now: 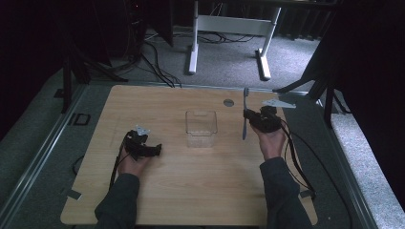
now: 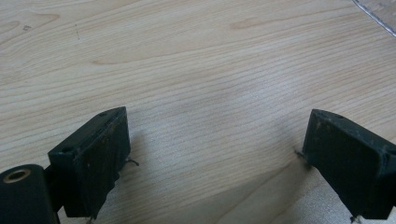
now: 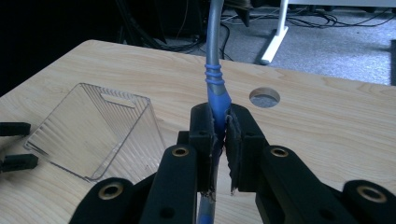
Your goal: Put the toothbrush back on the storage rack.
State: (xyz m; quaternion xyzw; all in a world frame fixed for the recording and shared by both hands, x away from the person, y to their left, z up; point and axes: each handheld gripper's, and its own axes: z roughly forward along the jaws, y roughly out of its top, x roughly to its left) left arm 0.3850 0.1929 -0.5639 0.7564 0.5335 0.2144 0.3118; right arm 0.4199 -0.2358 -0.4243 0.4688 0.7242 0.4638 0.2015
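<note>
A grey and blue toothbrush [image 1: 245,128] stands upright over the right side of the wooden table [image 1: 191,191]. My right gripper [image 1: 249,116] is shut on its blue handle [image 3: 217,91]; in the right gripper view the jaws pinch it from both sides and the grey neck rises out of the top. A clear plastic box [image 1: 201,128] sits open at the table's middle, left of the toothbrush [image 3: 98,130]. My left gripper [image 1: 155,150] rests low on the table left of the box, jaws wide apart with bare wood between them [image 2: 215,154].
A round cable hole [image 1: 229,102] is in the tabletop behind the box. A white desk frame [image 1: 193,47] and cables lie on the floor beyond the far edge. Each gripper's cable trails toward the front edge.
</note>
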